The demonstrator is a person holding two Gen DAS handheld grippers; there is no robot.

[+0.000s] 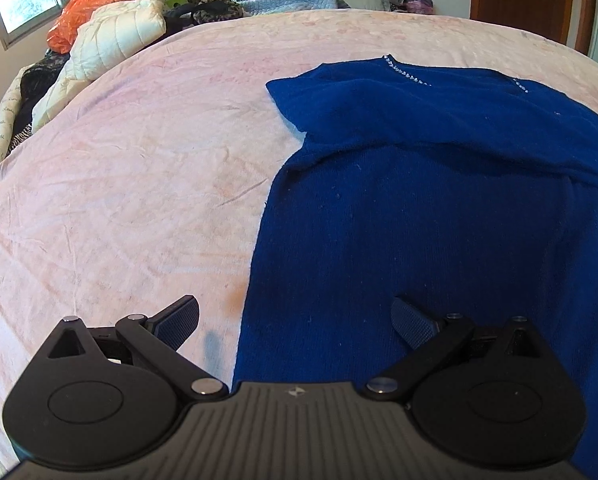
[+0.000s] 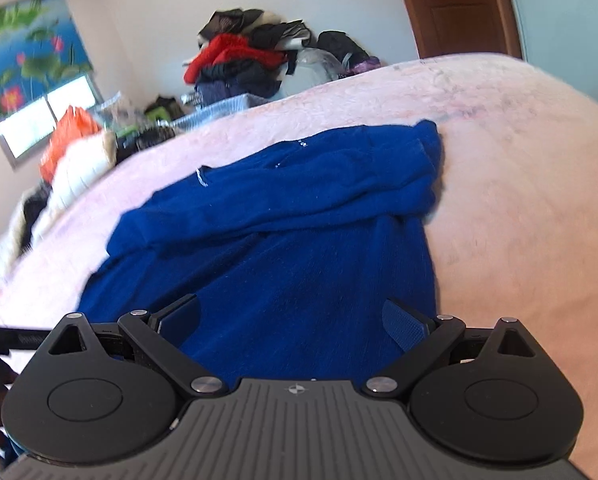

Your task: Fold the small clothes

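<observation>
Bed (image 1: pixel 119 184) under a pale pink cover carries everything. Blue sweater (image 1: pixel 439 220) lies flat on it, long axis running away from the cameras, its beaded neckline (image 1: pixel 407 74) at the far end and the top part folded across the body. Left tongs (image 1: pixel 295 322) hover spread wide over the sweater's left edge, holding nothing. Right tongs (image 2: pixel 291 320) gape empty above its lower half.

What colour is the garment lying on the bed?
The garment is deep blue, with small silver studs near its neckline; clearest in the left wrist view.
</observation>
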